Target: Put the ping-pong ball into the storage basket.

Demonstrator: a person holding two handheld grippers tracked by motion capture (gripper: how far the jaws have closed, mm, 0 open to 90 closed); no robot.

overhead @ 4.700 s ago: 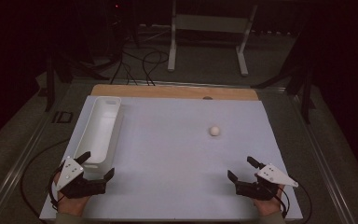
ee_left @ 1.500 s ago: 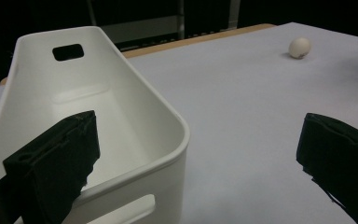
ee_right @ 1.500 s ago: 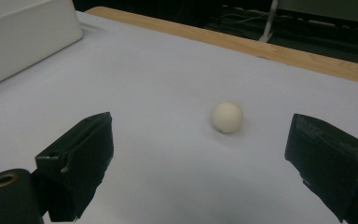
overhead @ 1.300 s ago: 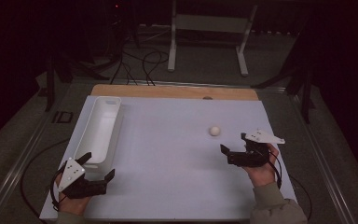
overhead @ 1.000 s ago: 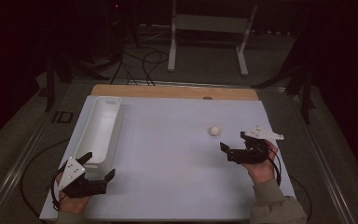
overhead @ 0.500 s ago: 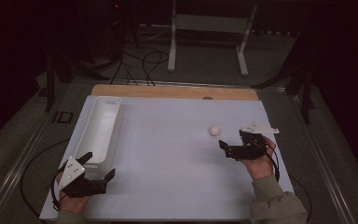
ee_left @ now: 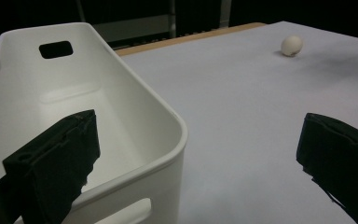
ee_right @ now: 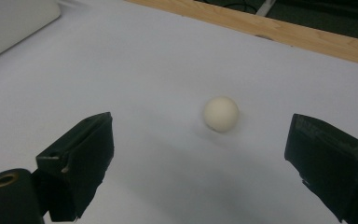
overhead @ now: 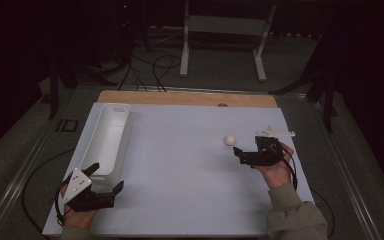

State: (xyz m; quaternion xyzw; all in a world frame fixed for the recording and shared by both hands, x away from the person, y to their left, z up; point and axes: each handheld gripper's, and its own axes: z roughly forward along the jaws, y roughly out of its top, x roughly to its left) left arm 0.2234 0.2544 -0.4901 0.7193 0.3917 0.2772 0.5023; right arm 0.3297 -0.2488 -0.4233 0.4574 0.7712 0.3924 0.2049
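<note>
Small, smooth cream ball point(ee_right: 220, 114) looks light and apt to roll; the wide-spread right gripper point(ee_right: 200, 158) should pinch its middle

Small cream ball point(overhead: 230, 140), round, resting free on white table sheet point(overhead: 180, 170), right of centre.

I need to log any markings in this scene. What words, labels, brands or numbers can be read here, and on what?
No readable text stands on anything here.
White bin: plain walls, no label or brand.
Small white ball: unmarked.
White table cover: blank.
Left tool and right tool: black jaws bear no print; the grey plates look bare, though too small to be certain.
</note>
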